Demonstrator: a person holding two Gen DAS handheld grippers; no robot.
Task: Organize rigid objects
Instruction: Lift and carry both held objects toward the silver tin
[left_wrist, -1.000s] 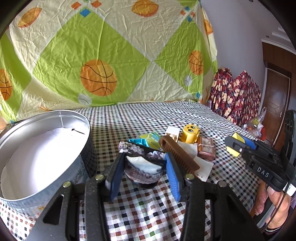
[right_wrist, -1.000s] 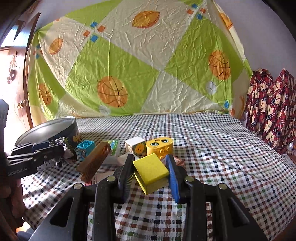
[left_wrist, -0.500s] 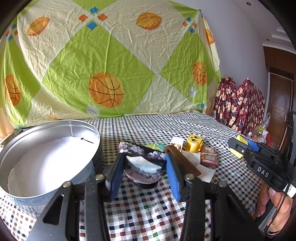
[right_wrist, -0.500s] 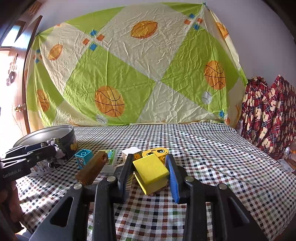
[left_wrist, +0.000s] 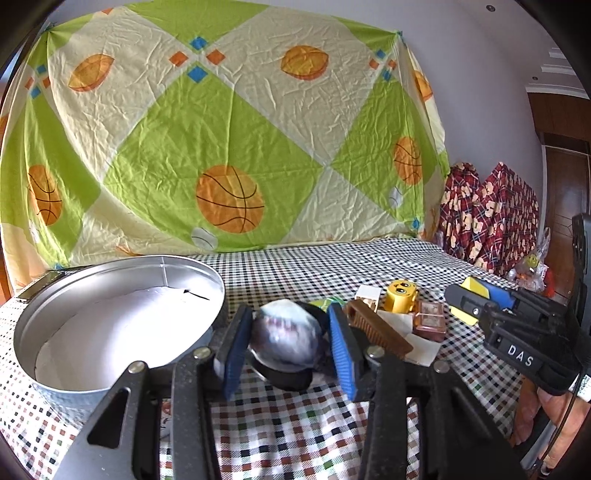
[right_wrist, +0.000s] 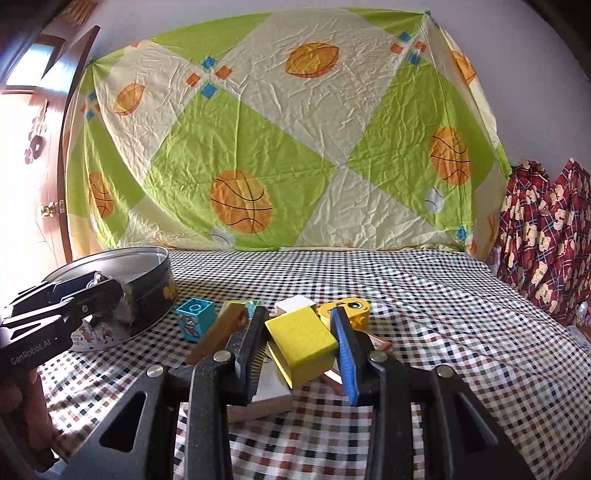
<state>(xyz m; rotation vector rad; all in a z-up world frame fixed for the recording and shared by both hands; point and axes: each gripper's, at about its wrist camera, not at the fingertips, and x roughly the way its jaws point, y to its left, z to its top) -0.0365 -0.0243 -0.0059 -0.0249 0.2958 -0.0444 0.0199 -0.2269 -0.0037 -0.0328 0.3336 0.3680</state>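
Left gripper (left_wrist: 286, 345) fingers clamp a shell-like piece (left_wrist: 286, 338) beside the tin (left_wrist: 122, 291); right gripper (right_wrist: 301, 343) holds a yellow block (right_wrist: 301, 341). The rounded shell could slip.

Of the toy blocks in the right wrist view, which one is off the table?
The plain yellow block, tilted and clamped in the right tongs. The teal block, white block and yellow face block rest on the checkered cloth.

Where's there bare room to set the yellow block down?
Free: checkered cloth right of the smiley block, and the round tin's white floor. Crowded: the cluster around the brown comb and blue brick.
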